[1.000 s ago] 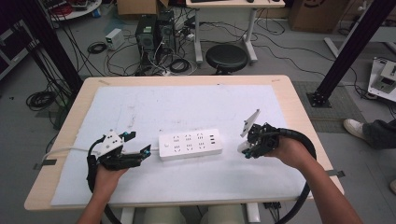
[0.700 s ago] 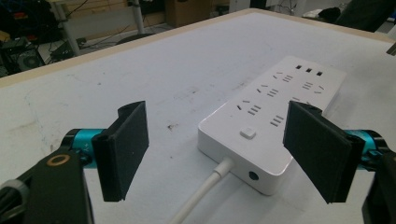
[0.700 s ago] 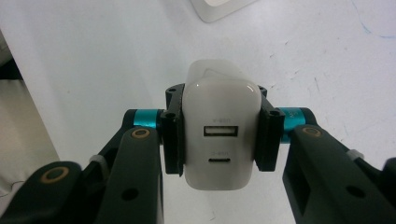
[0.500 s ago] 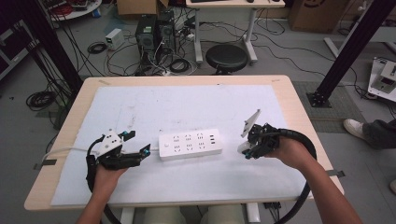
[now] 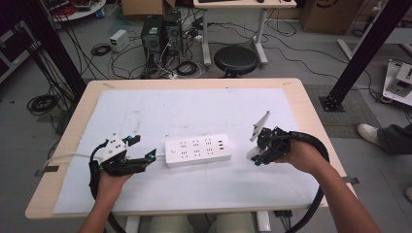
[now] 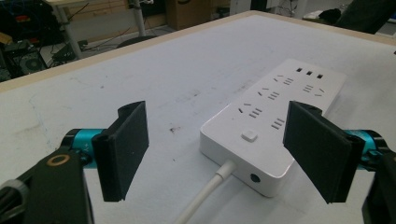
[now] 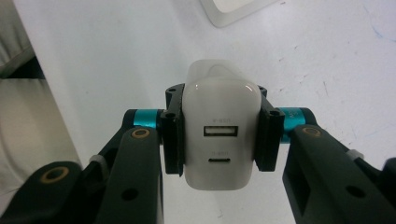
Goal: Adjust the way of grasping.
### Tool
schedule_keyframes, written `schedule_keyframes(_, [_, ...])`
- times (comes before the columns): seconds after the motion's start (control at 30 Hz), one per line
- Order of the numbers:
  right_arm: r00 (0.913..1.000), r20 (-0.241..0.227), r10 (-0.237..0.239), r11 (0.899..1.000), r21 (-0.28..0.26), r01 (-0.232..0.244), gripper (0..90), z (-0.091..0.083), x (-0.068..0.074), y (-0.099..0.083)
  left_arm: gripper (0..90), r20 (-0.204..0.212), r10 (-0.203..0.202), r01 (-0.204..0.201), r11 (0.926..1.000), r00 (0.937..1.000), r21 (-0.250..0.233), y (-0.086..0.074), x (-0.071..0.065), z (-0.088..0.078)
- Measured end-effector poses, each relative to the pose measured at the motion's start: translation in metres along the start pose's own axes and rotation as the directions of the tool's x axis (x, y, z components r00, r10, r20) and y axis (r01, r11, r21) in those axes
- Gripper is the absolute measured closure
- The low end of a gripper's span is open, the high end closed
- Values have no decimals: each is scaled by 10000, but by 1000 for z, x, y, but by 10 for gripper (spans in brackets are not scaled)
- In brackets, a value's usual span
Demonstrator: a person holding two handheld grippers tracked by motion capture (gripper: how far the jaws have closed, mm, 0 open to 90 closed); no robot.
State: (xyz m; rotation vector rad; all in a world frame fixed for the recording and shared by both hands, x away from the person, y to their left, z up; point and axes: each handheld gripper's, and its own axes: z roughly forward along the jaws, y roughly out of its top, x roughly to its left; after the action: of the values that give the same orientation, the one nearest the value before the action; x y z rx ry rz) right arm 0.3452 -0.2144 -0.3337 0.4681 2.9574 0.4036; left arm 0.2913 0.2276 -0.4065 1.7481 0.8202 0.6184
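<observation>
A white power strip (image 5: 197,150) lies in the middle of the white mat, its cord end toward my left gripper. In the left gripper view the power strip (image 6: 273,121) shows sockets, a switch and a white cable. My left gripper (image 5: 145,151) (image 6: 219,156) stands open just left of the strip, jaws apart with nothing between them. My right gripper (image 5: 256,156) (image 7: 219,140) hovers right of the strip, shut on a white USB charger (image 5: 252,154) (image 7: 219,135). The charger's ports face the right gripper's camera.
A white mat (image 5: 194,111) covers most of the wooden table (image 5: 311,116). Beyond the far edge stand a black stool (image 5: 236,59), computer towers and tangled cables on the floor. A corner of the power strip (image 7: 233,9) lies ahead of the charger.
</observation>
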Motion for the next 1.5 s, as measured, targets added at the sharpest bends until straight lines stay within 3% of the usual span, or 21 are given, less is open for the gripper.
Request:
schedule_keyframes(0.27, [9987,-217,-470,9984,313,477,632,-13,1,18,224,10,38,-38,10000,10000,-50,0,0,0])
schedule_keyframes(0.87, [9977,-223,-644,9971,401,653,632,-33,-2,31,224,-15,-31,31,9998,10000,-179,1,0,-3])
schedule_keyframes(1.23, [9974,-271,-664,9961,566,679,633,-29,1,32,224,-12,-22,21,9998,10000,-203,1,1,-3])
schedule_keyframes(1.5, [9960,-763,-470,9968,607,517,633,0,8,23,224,27,-62,62,9998,10000,-164,-3,0,-3])
